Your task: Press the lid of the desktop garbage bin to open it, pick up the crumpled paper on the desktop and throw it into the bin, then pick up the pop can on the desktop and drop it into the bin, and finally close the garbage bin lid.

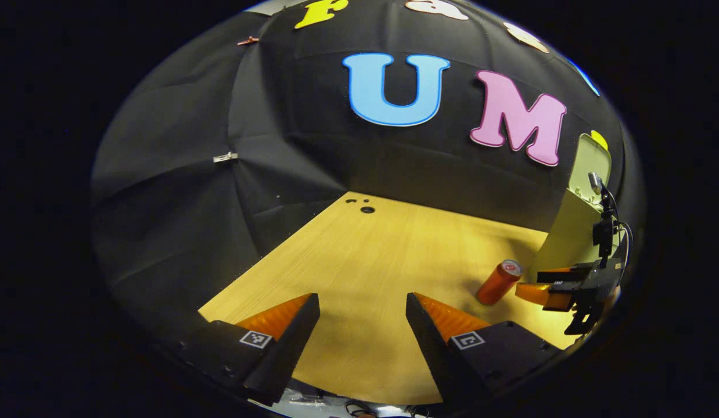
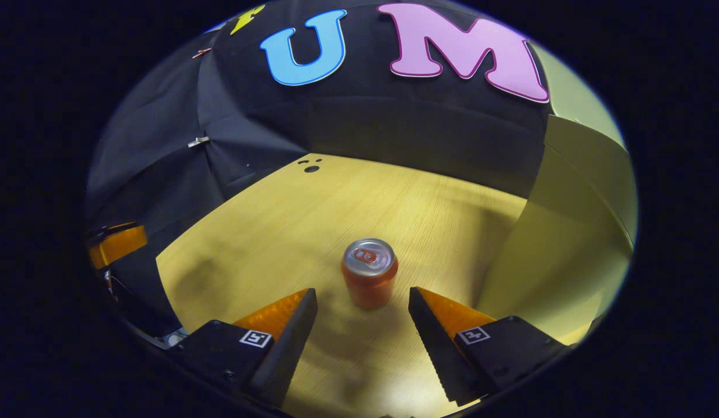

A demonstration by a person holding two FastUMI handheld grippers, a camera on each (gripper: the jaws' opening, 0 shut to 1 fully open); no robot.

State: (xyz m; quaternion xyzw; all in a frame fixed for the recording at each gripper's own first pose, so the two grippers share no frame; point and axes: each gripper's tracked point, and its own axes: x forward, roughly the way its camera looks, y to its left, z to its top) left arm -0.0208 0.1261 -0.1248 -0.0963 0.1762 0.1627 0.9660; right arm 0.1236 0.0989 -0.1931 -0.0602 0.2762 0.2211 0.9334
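Right gripper (image 2: 363,310) fingers spread wide; pop can (image 2: 369,273) upright on desktop (image 2: 278,232) just beyond them. Garbage bin (image 2: 563,244) at right.

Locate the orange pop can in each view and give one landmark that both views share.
Left gripper view: the orange pop can stands right of centre, on the wooden table.
Right gripper view: it stands centre, just ahead of the open fingers.
Shared landmark: pale green bin, right of the can.

Pop can (image 2: 369,273) upright on tabletop (image 2: 278,232), just ahead of right claw (image 2: 362,313); bin (image 2: 568,232) to can's right, lid (image 1: 593,168) up.
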